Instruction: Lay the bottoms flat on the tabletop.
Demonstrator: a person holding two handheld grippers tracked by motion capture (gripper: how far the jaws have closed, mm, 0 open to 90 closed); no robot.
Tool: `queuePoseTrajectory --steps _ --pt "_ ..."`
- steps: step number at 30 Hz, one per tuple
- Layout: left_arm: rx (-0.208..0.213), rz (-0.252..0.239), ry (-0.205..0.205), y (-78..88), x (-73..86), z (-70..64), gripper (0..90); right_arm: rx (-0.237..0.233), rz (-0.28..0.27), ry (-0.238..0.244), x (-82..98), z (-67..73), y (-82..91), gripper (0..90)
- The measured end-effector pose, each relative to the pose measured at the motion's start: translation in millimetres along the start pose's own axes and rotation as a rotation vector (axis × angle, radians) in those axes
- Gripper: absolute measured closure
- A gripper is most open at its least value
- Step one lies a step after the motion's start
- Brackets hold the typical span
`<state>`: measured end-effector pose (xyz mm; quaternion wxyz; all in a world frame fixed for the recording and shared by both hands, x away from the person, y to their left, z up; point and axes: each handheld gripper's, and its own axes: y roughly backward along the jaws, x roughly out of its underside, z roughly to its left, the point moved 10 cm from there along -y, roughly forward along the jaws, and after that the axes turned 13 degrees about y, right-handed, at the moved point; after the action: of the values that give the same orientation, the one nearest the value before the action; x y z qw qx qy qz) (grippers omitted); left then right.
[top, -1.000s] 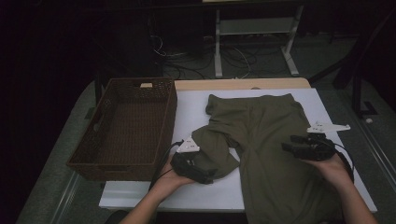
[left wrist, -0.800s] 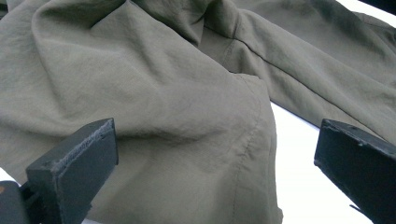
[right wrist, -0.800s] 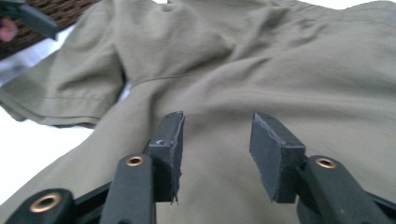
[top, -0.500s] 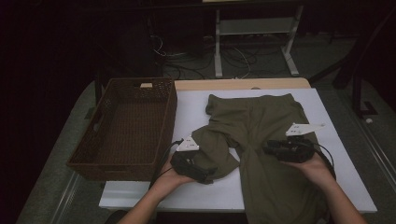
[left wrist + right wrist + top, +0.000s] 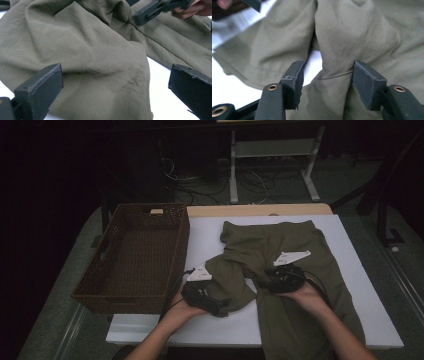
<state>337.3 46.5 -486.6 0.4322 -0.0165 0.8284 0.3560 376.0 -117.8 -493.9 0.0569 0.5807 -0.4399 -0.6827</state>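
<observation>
Your right gripper, jaws just opening and half apart, straddles the crotch fold of the olive trousers stretched along the tabletop, seemingly unpinched; your left gripper gapes beside them.

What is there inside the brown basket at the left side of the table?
Nothing can be seen inside the basket: its woven floor lies bare. The near wall covers a narrow strip of the floor closest to the person, so that strip cannot be checked. The green trousers lie beside it on the table.

We hold our left gripper low with jaws spread wide; our right gripper has just been opening its jaws.
</observation>
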Motion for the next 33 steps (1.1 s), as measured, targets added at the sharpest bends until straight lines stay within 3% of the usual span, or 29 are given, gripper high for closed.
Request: queuePoseTrajectory --steps 3,8,11,17,24,33 --pt "0.0 0.001 0.0 -0.2 0.0 -0.1 0.0 0.01 0.038 0.014 5.7 -0.1 -9.2 46.7" --pt "0.0 -0.004 0.002 0.7 -0.5 0.4 0.0 0.032 0.089 0.05 15.7 -3.4 -14.9 71.0" --pt "0.0 -0.004 0.002 1.3 -0.6 0.8 0.0 0.033 0.092 0.048 17.4 -7.6 -11.0 78.8" --pt "0.0 -0.003 0.001 2.3 -0.5 1.5 0.0 0.039 0.071 0.033 22.5 -22.5 8.7 80.4" --pt "0.001 -0.001 0.004 1.0 0.0 1.1 0.0 0.077 0.07 0.0 42.1 -44.7 34.4 80.2" --pt "-0.018 0.019 0.007 -3.5 2.5 5.7 0.0 0.071 0.122 -0.016 59.2 -53.5 26.9 78.4"
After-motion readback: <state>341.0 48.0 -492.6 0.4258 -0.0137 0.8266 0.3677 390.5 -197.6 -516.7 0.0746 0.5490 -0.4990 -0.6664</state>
